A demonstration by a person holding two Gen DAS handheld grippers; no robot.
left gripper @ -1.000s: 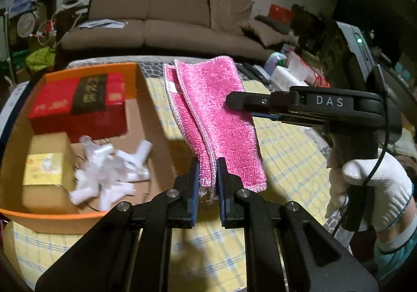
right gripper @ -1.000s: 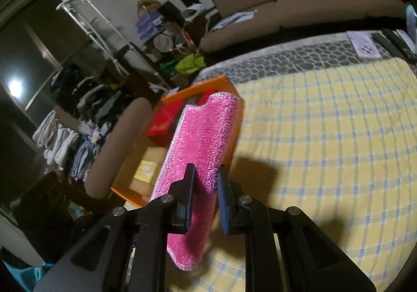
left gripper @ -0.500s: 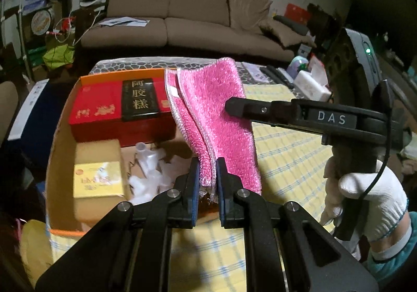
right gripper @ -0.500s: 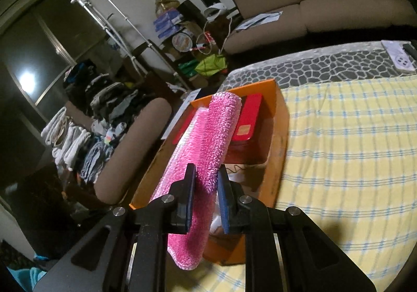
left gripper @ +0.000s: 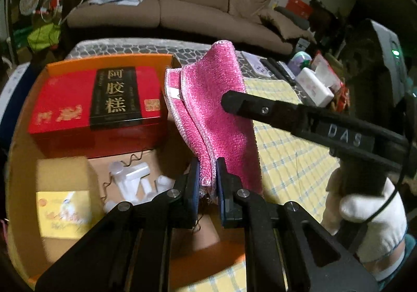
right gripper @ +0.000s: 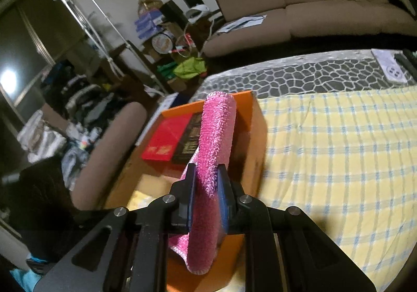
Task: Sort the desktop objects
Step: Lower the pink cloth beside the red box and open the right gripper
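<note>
While both your left gripper and right gripper pinch the folded pink knitted cloth at frame centre, letting go unevenly could drape it over the rim of the orange cardboard box.

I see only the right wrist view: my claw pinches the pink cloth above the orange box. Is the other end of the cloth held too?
Observer: Yes. The left claw is shut on the pink cloth at its lower hem.
Operator: What lies on the box floor near that claw?
Observer: Small white plastic pieces lie loose in the orange box, in front of the red box.
Operator: Who holds my claw?
Observer: A white-gloved hand grips the handle of the right claw.
</note>
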